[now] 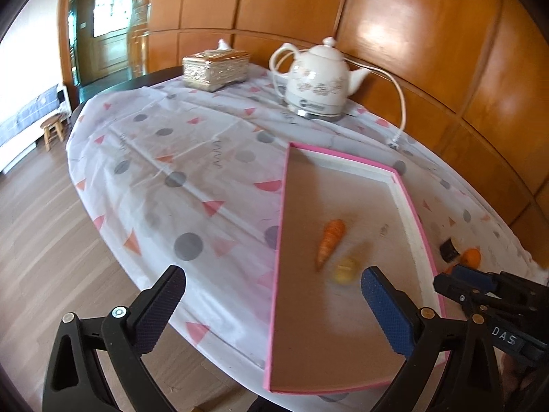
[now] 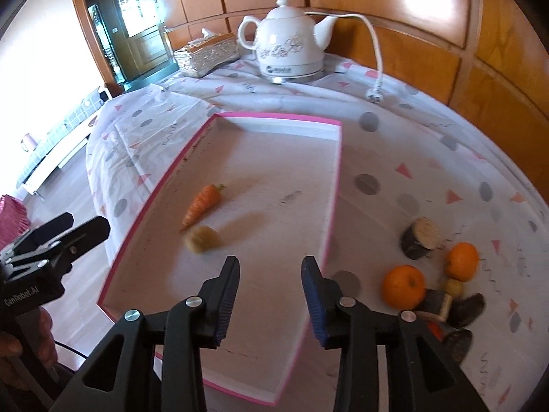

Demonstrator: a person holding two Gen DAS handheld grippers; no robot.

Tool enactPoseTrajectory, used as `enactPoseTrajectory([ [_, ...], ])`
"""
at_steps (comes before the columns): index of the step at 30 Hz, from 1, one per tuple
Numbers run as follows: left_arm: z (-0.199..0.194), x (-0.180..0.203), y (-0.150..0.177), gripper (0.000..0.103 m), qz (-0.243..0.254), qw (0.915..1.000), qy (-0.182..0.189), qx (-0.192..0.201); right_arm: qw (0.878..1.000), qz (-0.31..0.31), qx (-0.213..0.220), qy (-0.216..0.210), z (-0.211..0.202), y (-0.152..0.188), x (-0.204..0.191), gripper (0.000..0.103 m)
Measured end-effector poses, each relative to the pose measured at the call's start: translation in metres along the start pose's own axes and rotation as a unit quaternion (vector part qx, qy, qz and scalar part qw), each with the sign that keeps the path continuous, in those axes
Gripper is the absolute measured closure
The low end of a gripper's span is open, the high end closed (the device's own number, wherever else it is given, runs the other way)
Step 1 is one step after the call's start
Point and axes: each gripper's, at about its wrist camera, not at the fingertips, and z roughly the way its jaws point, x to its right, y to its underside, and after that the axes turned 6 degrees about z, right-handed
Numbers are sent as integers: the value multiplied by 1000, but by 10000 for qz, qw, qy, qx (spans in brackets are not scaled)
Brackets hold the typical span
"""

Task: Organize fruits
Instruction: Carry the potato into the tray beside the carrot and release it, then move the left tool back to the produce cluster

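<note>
Glossy orange wood-panelled wall (image 1: 394, 17), pale plank floor (image 1: 41, 240), small wooden stool (image 1: 53, 130), glazed door (image 2: 133, 24)

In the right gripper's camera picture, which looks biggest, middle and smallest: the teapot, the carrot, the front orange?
1. teapot, though farthest away
2. carrot and front orange: too close to rank; the orange sits nearer the camera

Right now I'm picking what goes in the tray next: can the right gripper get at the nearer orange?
Probably yes. The right gripper is open and empty, and the nearer orange sits on the cloth beside the pink tray, its top clear; dark pieces crowd only its far side.
</note>
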Motion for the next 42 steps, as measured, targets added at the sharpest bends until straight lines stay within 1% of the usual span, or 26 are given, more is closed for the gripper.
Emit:
enactPoseTrajectory([
  [2, 0, 6, 0, 0, 123, 9999, 26, -4, 9999, 2, 47, 155, -7, 6, 9, 59],
  [4, 0, 12, 1, 0, 214, 9997, 72, -30, 9994, 2, 84, 327, -13, 12, 19, 59],
  [8, 2, 23, 4, 0, 380, 9991, 135, -105, 9980, 150, 137, 600, -25, 21, 42, 58],
  [13, 0, 35, 4, 0, 536, 9982, 240, -95, 9957, 405, 241, 799, -41, 29, 68, 58],
  [19, 2, 43, 5, 0, 640, 9974, 291, -149, 9916, 514, 346, 1131, -60, 39, 94, 58],
  [25, 3, 49, 7, 0, 710, 9968, 317, -188, 9835, 914, 307, 1529, -76, 55, 137, 58],
  [31, 4, 54, 7, 0, 787, 9962, 317, -208, 9681, 1503, 230, 1991, -94, 73, 187, 58],
  [34, 5, 57, 7, 0, 831, 9958, 319, -207, 9566, 1846, 171, 2248, -104, 81, 213, 58],
  [37, 5, 60, 7, 0, 877, 9954, 328, -208, 9429, 2278, 142, 2426, -115, 89, 240, 58],
  [42, 5, 65, 6, 0, 963, 9946, 337, -206, 9217, 2804, 156, 2677, -131, 102, 277, 58],
])
